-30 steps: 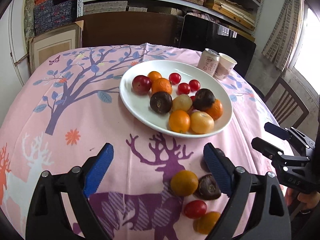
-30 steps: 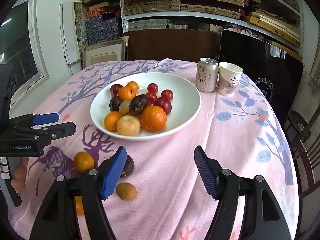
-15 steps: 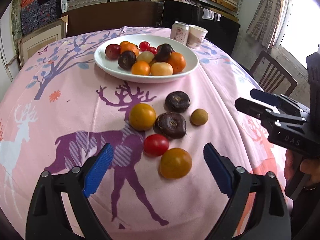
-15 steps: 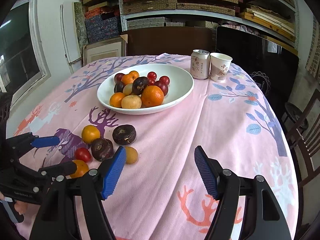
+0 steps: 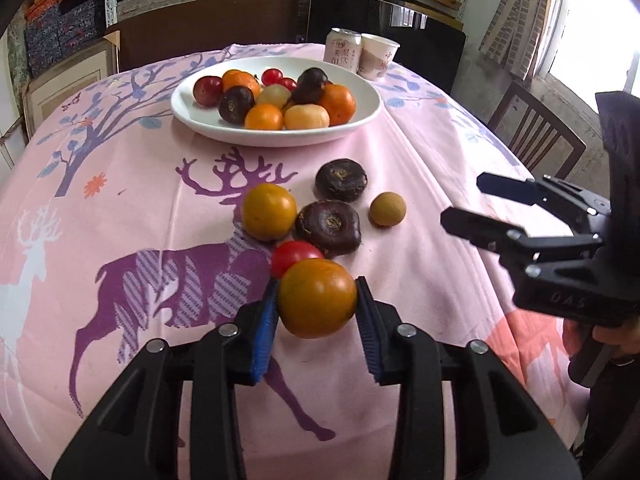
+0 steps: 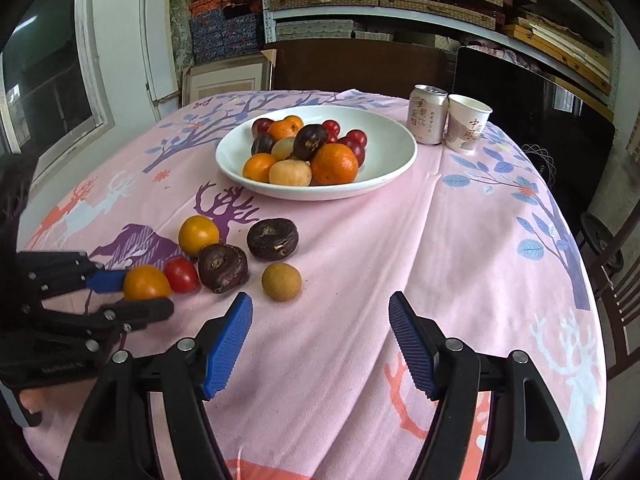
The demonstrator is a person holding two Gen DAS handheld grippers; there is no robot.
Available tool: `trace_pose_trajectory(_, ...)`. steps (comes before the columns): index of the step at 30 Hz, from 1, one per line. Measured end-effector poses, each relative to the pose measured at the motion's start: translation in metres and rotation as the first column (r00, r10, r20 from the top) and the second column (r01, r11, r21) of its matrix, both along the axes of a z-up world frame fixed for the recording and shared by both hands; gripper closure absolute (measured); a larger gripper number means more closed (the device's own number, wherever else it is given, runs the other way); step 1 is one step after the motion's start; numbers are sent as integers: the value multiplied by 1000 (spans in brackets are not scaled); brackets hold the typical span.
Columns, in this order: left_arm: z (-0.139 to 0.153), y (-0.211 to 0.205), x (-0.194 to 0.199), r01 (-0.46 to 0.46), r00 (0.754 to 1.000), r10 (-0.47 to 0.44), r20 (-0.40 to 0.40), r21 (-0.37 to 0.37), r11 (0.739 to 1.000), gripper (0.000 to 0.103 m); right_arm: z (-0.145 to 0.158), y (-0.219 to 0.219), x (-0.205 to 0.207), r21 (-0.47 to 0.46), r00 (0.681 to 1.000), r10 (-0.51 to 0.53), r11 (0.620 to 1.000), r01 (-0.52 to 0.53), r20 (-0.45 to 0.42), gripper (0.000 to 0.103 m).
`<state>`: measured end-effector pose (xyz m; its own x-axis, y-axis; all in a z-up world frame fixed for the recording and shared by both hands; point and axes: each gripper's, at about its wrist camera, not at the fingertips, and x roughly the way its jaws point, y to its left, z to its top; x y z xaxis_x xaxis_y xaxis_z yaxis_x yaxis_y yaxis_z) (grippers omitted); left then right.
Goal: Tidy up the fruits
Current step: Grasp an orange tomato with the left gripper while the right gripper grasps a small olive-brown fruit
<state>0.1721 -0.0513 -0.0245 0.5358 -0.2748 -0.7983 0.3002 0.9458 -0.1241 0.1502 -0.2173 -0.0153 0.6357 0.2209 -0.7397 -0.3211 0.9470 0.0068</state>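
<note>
Left tongs [image 5: 317, 307] clamped on orange fruit [image 5: 317, 298], lower centre of frame. White plate [image 5: 360, 92] straight ahead, upper centre. Right tongs [image 6: 320, 336] wide, empty.

The place looks like a lived-in home room used partly for storage. A round table under a pink tablecloth [image 6: 460, 248] printed with deer and trees carries a white plate [image 6: 392, 160] of fruit, a drink can [image 6: 427, 120] and a paper cup [image 6: 466, 124]. Behind stand metal shelves [image 6: 400, 12] stacked with boxes, a framed picture [image 6: 224, 80], a wooden chair [image 5: 536, 136] and a curtained window [image 5: 600, 20].
</note>
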Motion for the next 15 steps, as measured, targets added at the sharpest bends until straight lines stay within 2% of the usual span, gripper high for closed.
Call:
trace_pose_trajectory(5, 11, 25, 10, -56, 998, 57, 7, -25, 998, 67, -19, 26, 15, -69, 998, 41, 997, -45, -57, 33)
trace_pose_trajectory(7, 11, 32, 13, -72, 997, 72, 6, -31, 997, 67, -26, 35, 23, -89, 996, 46, 995, -53, -77, 46)
trace_pose_trajectory(11, 9, 41, 17, -86, 996, 86, -4, -32, 996, 67, -33, 42, 38, -91, 994, 42, 995, -51, -103, 55)
trace_pose_trajectory(12, 7, 42, 17, -86, 996, 86, -9, -31, 996, 67, -34, 42, 41, -71, 993, 53, 996, -60, -107, 69)
trace_pose_trajectory(13, 6, 42, 18, -86, 996, 85, -12, -26, 996, 67, -33, 43, 42, -51, 992, 61, 996, -67, -111, 74)
trace_pose_trajectory(15, 4, 41, 18, -85, 996, 85, -13, -20, 996, 67, -32, 44, 39, -66, 993, 58, 996, -65, -101, 74)
